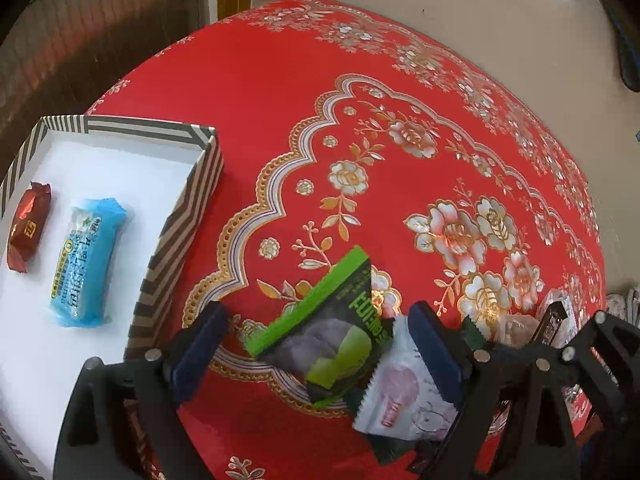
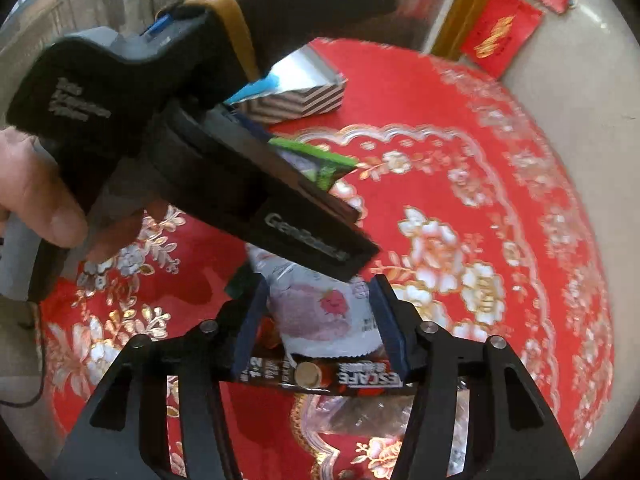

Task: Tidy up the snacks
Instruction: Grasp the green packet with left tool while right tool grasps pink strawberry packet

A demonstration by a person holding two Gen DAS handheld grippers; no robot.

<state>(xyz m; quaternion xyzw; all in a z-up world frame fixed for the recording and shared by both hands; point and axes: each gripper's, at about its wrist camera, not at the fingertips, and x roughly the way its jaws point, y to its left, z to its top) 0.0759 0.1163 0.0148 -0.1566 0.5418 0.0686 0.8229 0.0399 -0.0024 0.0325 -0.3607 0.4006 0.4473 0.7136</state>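
In the left wrist view my left gripper (image 1: 320, 344) is open, its blue pads on either side of a green and black snack packet (image 1: 324, 336) on the red tablecloth. A white packet with a pink picture (image 1: 404, 396) lies under the right pad. The striped box (image 1: 180, 216) at left holds a blue packet (image 1: 86, 264) and a dark red candy (image 1: 28, 228). In the right wrist view my right gripper (image 2: 318, 326) is open around the white packet (image 2: 320, 312), above a Nescafe stick (image 2: 340, 378). The left gripper body (image 2: 180, 128) crosses above it.
The round table has a red flowered cloth (image 1: 400, 128). A clear plastic wrapper (image 2: 360, 420) lies under the right gripper. Red envelopes (image 2: 500, 32) lie on the floor beyond the table. A hand (image 2: 36, 192) holds the left gripper.
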